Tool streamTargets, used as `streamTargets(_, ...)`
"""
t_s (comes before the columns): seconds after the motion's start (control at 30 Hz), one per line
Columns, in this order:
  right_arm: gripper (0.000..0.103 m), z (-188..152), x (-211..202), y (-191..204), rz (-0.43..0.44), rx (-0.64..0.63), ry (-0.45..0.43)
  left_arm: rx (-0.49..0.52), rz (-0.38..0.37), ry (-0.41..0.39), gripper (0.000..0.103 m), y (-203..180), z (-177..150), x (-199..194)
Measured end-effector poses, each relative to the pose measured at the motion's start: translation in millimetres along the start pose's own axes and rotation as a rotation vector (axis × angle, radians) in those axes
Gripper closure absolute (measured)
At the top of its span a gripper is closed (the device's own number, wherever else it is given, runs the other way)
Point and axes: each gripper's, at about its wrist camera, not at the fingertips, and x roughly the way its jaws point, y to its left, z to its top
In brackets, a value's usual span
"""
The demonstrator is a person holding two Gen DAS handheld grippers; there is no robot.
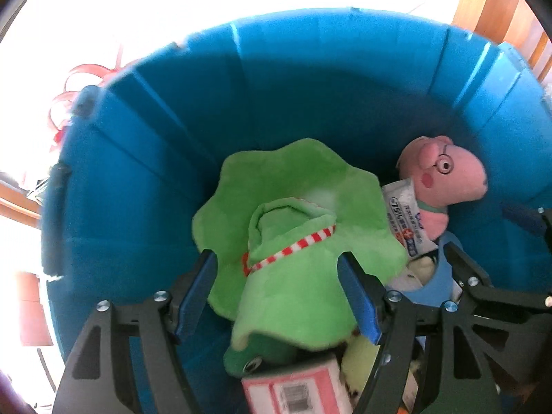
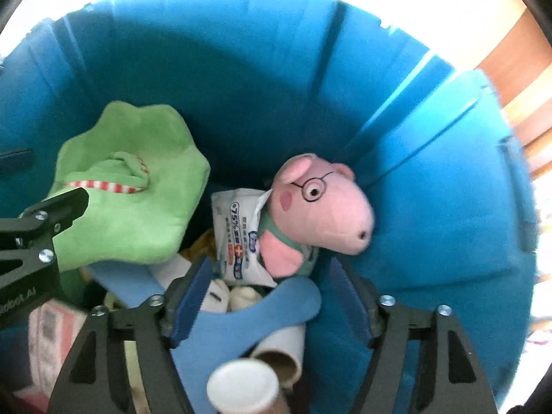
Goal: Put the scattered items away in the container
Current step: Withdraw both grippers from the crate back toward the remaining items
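Observation:
Both grippers hang inside a blue round container [image 1: 262,79], which also fills the right wrist view [image 2: 241,79]. A green plush hat with a red-and-white band [image 1: 293,238] lies between the open jaws of my left gripper [image 1: 276,262]; whether the pads touch it I cannot tell. It also shows in the right wrist view [image 2: 131,189]. A pink pig plush with glasses [image 2: 317,207] leans on the container wall, over a white wipes packet [image 2: 238,231]. My right gripper [image 2: 269,272] is open just below the pig, holding nothing.
A light blue flat piece [image 2: 276,307], white paper cups [image 2: 241,386], a pink-and-white box [image 1: 293,390] and other small items crowd the container floor. My left gripper's black frame [image 2: 38,227] shows at the left. Wooden floor [image 2: 528,76] lies outside the rim.

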Motion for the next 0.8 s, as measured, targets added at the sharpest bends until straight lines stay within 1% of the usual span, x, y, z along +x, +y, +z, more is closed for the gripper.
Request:
streamTargets(0.07,0.024,20.5,-20.5,8.3,-0.008,0.006,-0.019,0.003,0.001,-0.019,0.032,4.6,-4.1,-16.3)
streamTargets(0.1,0.021,39.7,-26.7,8.7,-0.011,0.011,-0.027,0.005,-0.006,-0.027,0.032,3.6,-2.5,-18.2)
streamTargets(0.13,0.016,45.5,-38.3,7.7,-0.014,0.016,-0.036,0.008,-0.021,-0.038,0.032,7.8,-5.2,-30.7)
streamTargets(0.2,0.015,30.5,-58.0,11.5,-0.018,0.020,-0.056,0.012,-0.039,-0.066,0.032,14.0,-10.3,-53.8)
streamTargets(0.27,0.014,26.5,-62.6,14.1,-0.022,0.020,-0.080,0.015,-0.045,-0.108,0.032,20.0,-19.1,-79.0)
streamTargets(0.3,0.011,25.4,-58.2,11.9,-0.023,0.020,-0.089,0.018,-0.051,-0.126,0.032,22.0,-23.9,-90.0)
streamTargets(0.33,0.008,21.7,-64.4,11.1,-0.025,0.019,-0.100,0.021,-0.054,-0.139,0.031,22.2,-28.5,-98.3)
streamTargets(0.47,0.006,-2.7,-117.8,16.9,-0.037,0.006,-0.141,0.050,-0.066,-0.183,0.031,31.8,-59.3,-140.1)
streamTargets(0.6,0.005,-22.9,-145.8,18.2,-0.017,0.006,-0.173,0.063,-0.062,-0.217,0.031,34.6,-91.3,-167.9)
streamTargets(0.8,0.005,-48.5,-172.6,17.2,-0.033,0.015,-0.175,0.090,-0.063,-0.236,0.031,25.6,-131.7,-195.4)
